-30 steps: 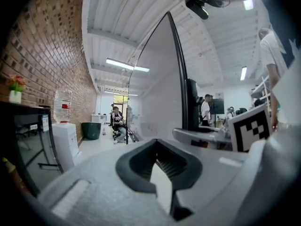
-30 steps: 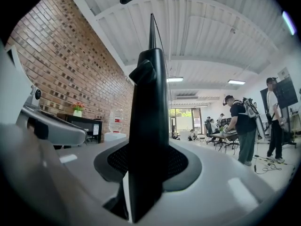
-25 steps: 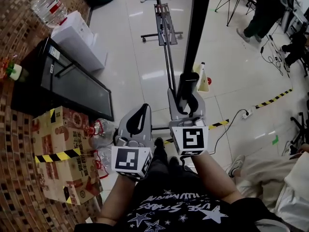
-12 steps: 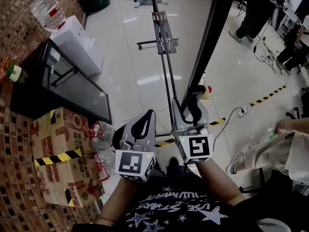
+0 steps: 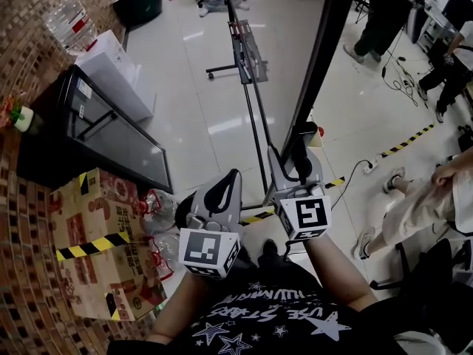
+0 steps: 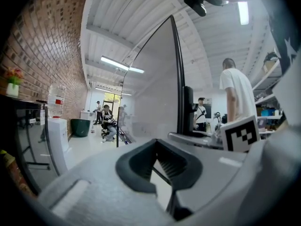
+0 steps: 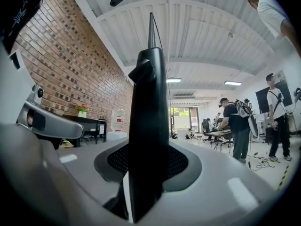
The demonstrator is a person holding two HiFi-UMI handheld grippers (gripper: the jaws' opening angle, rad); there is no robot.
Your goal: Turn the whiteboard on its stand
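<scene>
While half open, right tool [image 5: 301, 143] clamps whiteboard frame [image 7: 148, 126].

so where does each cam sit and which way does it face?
Head view: on the head, steeply down at left gripper, right gripper, whiteboard; forearms, shirt show.
Left gripper view: rides it, looks along shut, empty jaws at the whiteboard.
Right gripper view: rides it, jaws clamped on the whiteboard's black edge.
Shared: whiteboard in all three.

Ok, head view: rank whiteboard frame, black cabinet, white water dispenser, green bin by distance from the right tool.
1. Black whiteboard frame: in the right tool.
2. Black glass-front cabinet: left.
3. White water dispenser: beyond it.
4. Dark green bin: far back.
</scene>
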